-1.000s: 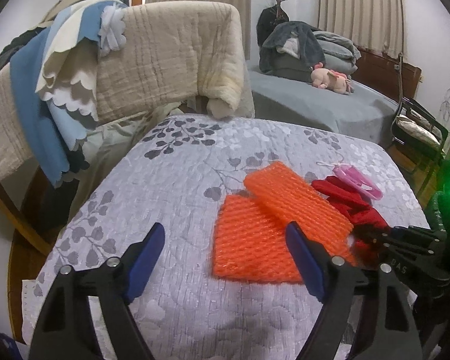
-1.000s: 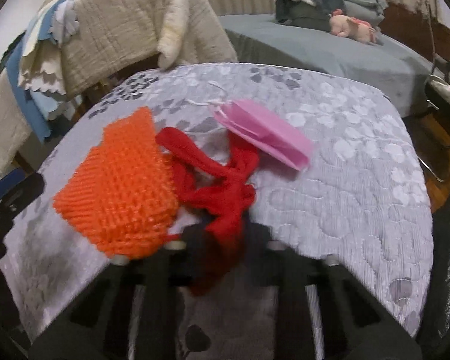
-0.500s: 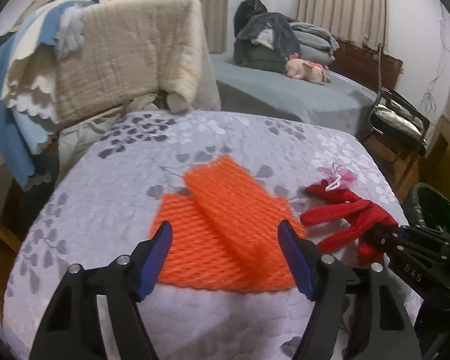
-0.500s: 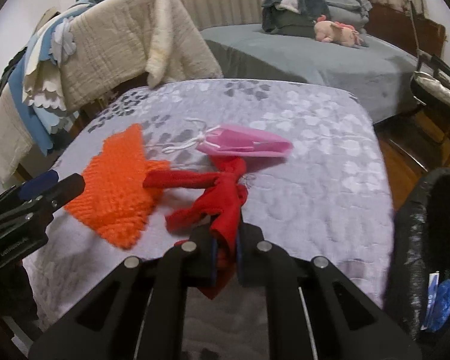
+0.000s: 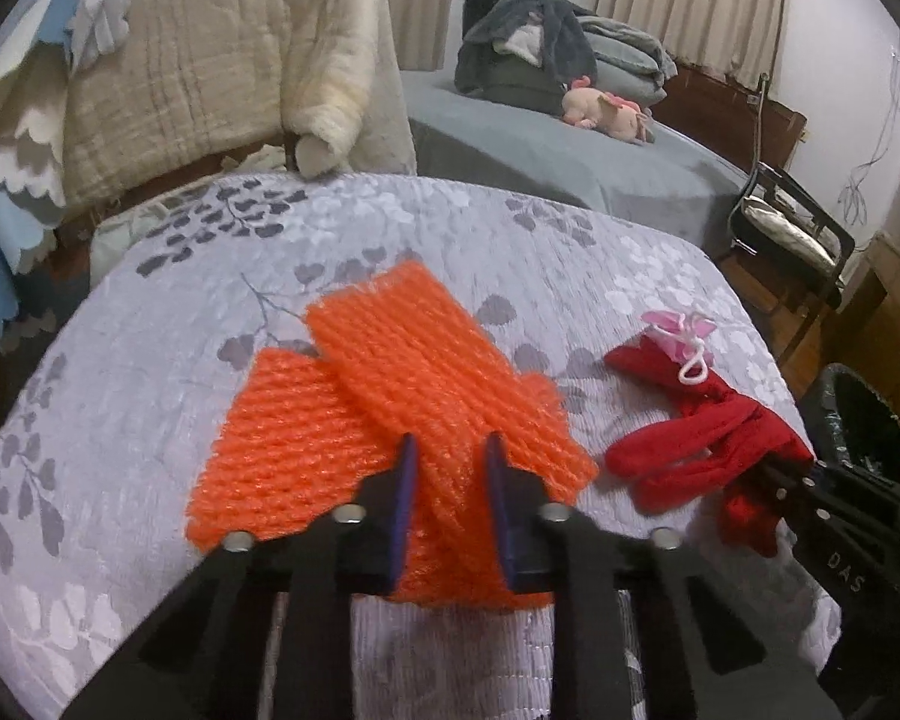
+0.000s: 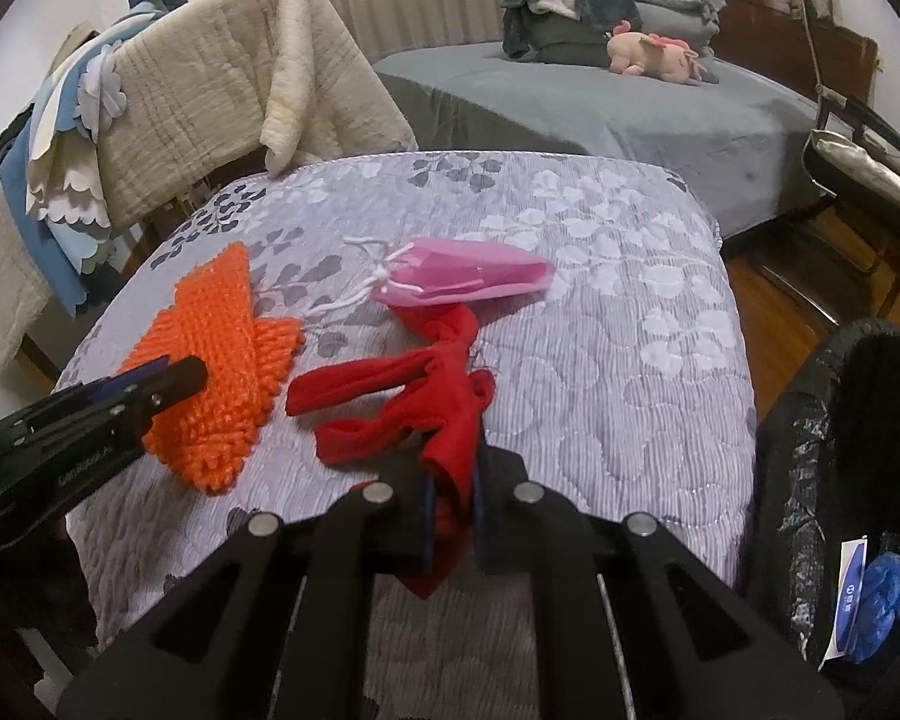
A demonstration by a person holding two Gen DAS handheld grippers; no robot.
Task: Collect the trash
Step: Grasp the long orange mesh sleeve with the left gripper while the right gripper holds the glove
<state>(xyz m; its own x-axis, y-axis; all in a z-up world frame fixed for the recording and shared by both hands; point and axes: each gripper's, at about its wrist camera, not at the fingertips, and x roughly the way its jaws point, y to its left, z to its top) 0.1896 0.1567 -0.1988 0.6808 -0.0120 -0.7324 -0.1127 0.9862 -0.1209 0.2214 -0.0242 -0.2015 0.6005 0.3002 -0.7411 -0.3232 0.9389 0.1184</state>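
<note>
Two overlapping orange foam net pieces (image 5: 384, 402) lie on the grey floral tablecloth (image 5: 150, 324). My left gripper (image 5: 448, 468) is shut on the near edge of the upper orange net; it also shows in the right wrist view (image 6: 210, 360). My right gripper (image 6: 450, 492) is shut on a red cloth (image 6: 426, 402) that trails across the table; the cloth also shows in the left wrist view (image 5: 702, 450). A pink pouch with a white drawstring (image 6: 468, 276) lies just beyond the red cloth.
A black-lined trash bin (image 6: 858, 480) stands at the table's right edge with a blue glove (image 6: 882, 606) inside. A chair draped with beige and blue blankets (image 6: 198, 84) stands behind the table. A grey bed (image 6: 630, 102) lies farther back.
My left gripper has moved in and closed on the orange net. My right gripper has drawn the red cloth back toward the table's near right edge.
</note>
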